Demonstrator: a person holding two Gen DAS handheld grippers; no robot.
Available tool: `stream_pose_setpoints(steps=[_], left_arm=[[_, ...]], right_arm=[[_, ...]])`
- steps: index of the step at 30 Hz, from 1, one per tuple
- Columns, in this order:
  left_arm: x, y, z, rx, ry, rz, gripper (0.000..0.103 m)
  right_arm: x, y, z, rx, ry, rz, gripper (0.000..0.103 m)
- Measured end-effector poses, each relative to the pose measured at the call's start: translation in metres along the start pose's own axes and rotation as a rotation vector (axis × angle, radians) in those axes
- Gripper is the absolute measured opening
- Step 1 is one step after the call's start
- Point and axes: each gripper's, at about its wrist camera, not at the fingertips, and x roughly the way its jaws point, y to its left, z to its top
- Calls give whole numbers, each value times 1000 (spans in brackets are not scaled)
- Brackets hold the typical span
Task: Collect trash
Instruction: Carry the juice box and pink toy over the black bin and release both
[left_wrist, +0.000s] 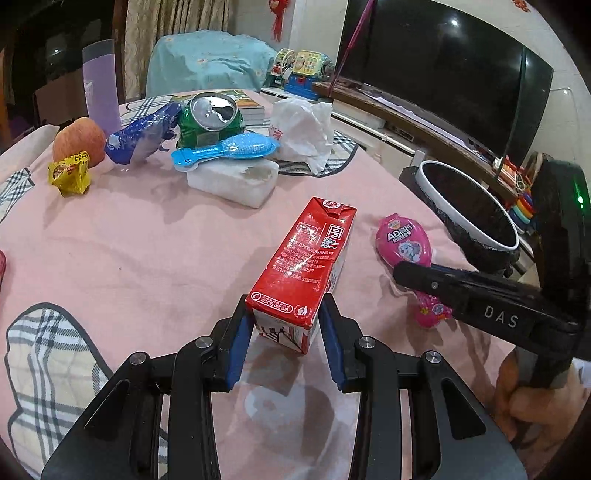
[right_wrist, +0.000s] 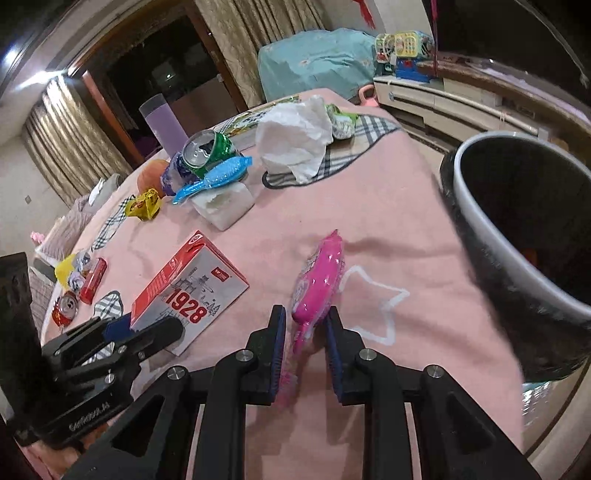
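A red and white milk carton (left_wrist: 306, 258) lies on the pink tablecloth (left_wrist: 147, 251). My left gripper (left_wrist: 286, 321) is shut on its near end, blue pads against both sides. The right wrist view shows the same carton (right_wrist: 192, 291) with the left gripper (right_wrist: 151, 325) at its near end. To its right lies a pink snack packet (right_wrist: 319, 280), seen too in the left wrist view (left_wrist: 404, 243). My right gripper (right_wrist: 306, 332) stands open over the packet's narrow tail, which sits between the pads with no clear squeeze. A black bin with a white rim (right_wrist: 476, 218) stands off the table's right edge.
At the far side are a crushed green can (left_wrist: 210, 118), a blue packet (left_wrist: 225, 147) on a white foam block (left_wrist: 236, 181), a white plastic bag (left_wrist: 303, 129), a blue wrapper (left_wrist: 144, 136), a yellow wrapper (left_wrist: 70, 173), an apple (left_wrist: 77, 140) and a purple tumbler (left_wrist: 101, 85). A red can (right_wrist: 66, 310) lies at the left.
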Motion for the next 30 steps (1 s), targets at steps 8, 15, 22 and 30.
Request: stream_pose_setpoints(steps=[8, 15, 22, 30], left_arm=[[3, -5, 4, -3, 0, -9, 35], [0, -24, 11, 27, -23, -24, 35], [0, -49, 19, 69, -35, -46, 35], [0, -71, 24, 103, -38, -67, 35]], right_arm=[[-14, -11, -5, 48, -65, 37, 19], [-36, -21, -5, 62, -118, 18, 19], [-53, -33, -7, 72, -145, 6, 19], [-77, -50, -7, 90, -193, -11, 19]])
